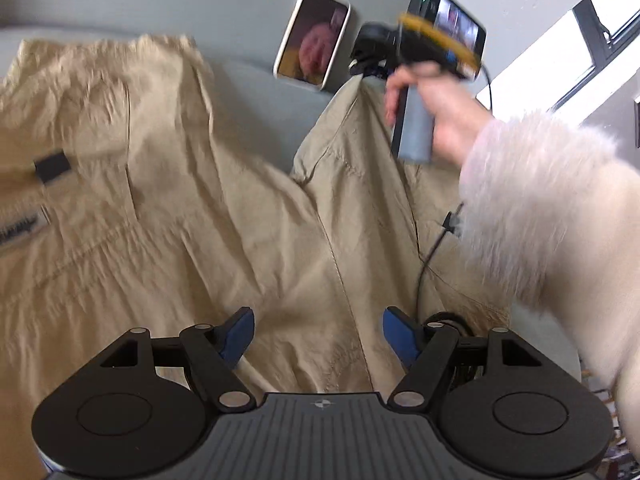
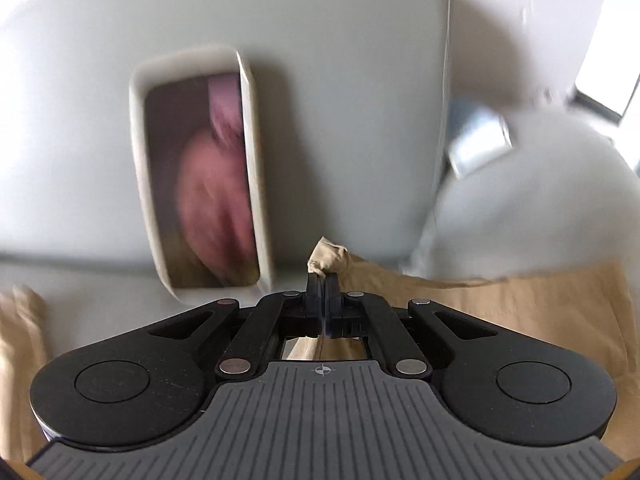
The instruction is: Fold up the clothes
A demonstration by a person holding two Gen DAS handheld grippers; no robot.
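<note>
Lengthwise, beige trousers, legs stretching away, hem pinched

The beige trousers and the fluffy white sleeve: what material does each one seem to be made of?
The beige trousers look like a thin woven cloth, perhaps cotton or nylon: matte, finely creased, with stitched seams. A tuft of them is pinched in the shut right gripper. The fluffy white sleeve looks like faux fur or a fuzzy knit: long soft fibres stand out along its edge. The exact fibre cannot be told.

Pale grey sofa fills the backdrop, a phone propped against its cushion, bright daylight pouring through a dark-framed window.
</note>
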